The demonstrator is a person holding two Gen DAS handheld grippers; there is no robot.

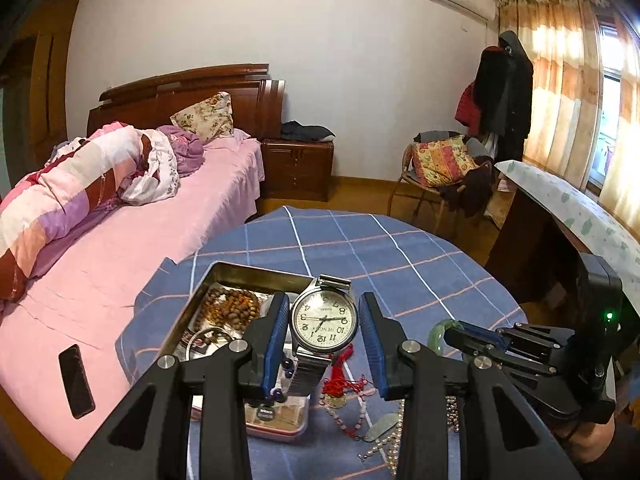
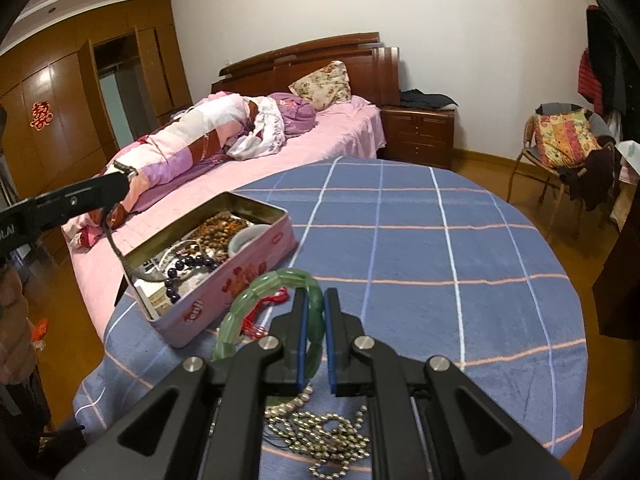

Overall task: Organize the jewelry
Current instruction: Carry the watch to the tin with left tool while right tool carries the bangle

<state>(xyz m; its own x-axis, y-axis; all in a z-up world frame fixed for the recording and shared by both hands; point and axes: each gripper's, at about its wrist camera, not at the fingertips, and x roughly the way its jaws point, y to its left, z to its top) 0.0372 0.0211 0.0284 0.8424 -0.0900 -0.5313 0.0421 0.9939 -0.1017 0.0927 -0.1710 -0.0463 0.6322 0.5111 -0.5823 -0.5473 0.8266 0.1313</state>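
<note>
My left gripper (image 1: 325, 312) is shut on a silver wristwatch (image 1: 324, 322) with a white dial, held above the open pink tin box (image 1: 224, 276). Its metal band hangs down. The tin (image 2: 240, 276) holds brown prayer beads (image 2: 218, 230), dark purple beads (image 2: 188, 266) and a white bangle (image 2: 248, 240). My right gripper (image 2: 315, 304) is shut on a green jade bracelet (image 2: 256, 292), lifted just right of the tin. The right gripper also shows in the left wrist view (image 1: 456, 334), to the right. A red tassel charm (image 1: 340, 380), pearl strands (image 1: 384, 444) and metal bead chains (image 2: 332, 436) lie on the cloth.
The round table carries a blue checked cloth (image 2: 440, 248). A bed with pink sheet (image 1: 120, 264) lies left of it, with a black phone (image 1: 76, 380) on it. A chair with a cushion (image 2: 564, 140) and a nightstand (image 2: 418, 132) stand beyond.
</note>
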